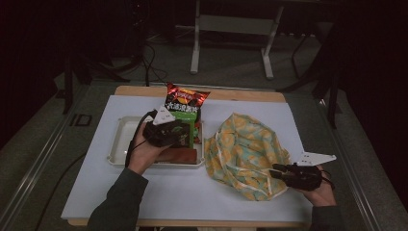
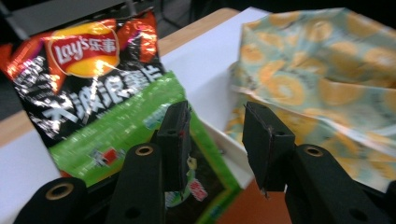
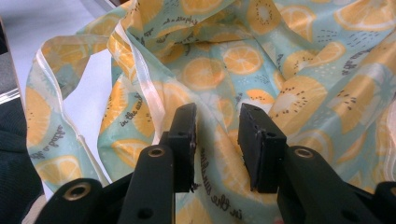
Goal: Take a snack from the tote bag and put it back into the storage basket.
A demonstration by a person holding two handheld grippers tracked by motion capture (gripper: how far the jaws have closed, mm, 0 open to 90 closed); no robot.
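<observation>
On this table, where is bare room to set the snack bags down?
The white mat lies bare along the near edge, in front of the tray and fruit-print bag, and at the far right corner. The tray, with the chips bag, is crowded.

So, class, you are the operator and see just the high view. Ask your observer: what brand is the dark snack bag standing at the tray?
Observer: Lay's; the left gripper view shows the logo on the chip bag.
Operator: Is the left gripper closed on anything?
Observer: No, the left gripper has its jaws apart, with nothing pressed between them.
Operator: And the yellow cloth bag's print?
Observer: The right gripper view shows orange slices on the cloth bag, with script lettering.
</observation>
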